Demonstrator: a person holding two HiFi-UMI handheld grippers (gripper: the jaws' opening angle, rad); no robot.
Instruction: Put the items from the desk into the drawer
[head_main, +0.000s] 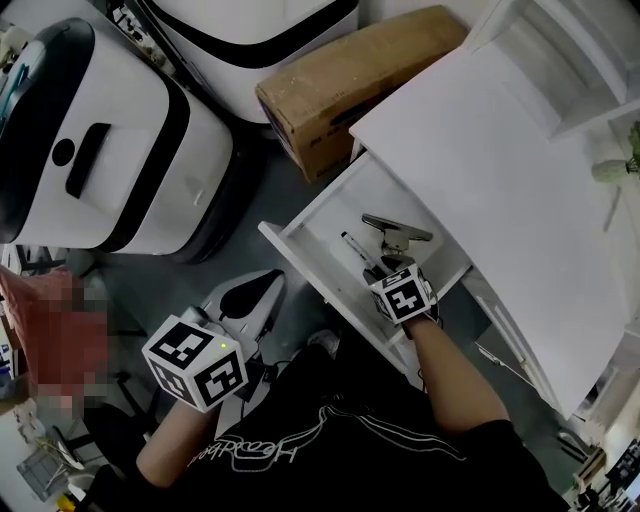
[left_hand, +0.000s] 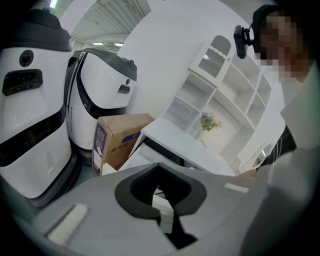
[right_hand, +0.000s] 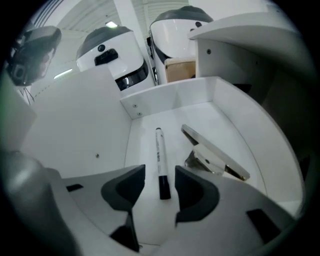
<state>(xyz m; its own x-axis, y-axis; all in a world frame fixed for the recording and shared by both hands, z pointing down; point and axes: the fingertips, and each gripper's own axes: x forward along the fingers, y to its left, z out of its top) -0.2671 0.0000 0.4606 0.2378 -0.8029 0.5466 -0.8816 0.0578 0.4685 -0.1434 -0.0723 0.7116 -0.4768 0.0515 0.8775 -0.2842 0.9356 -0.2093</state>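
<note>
A white drawer (head_main: 320, 215) is shown open under the white desk top (head_main: 500, 150). A black-capped marker (right_hand: 160, 160) and a metal clip (right_hand: 212, 156) are laid side by side, apart, on the drawer floor. A small vase of flowers (left_hand: 206, 125) is stood on the desk top.

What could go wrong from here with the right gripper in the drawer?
The right gripper hangs open in the drawer with the marker lying below, between its jaws; lifting out carelessly could drag or flick it. The metal clip lies close beside the right jaw, so a sideways move might knock it. Both lie loose, so shutting the drawer hard could make them slide.
</note>
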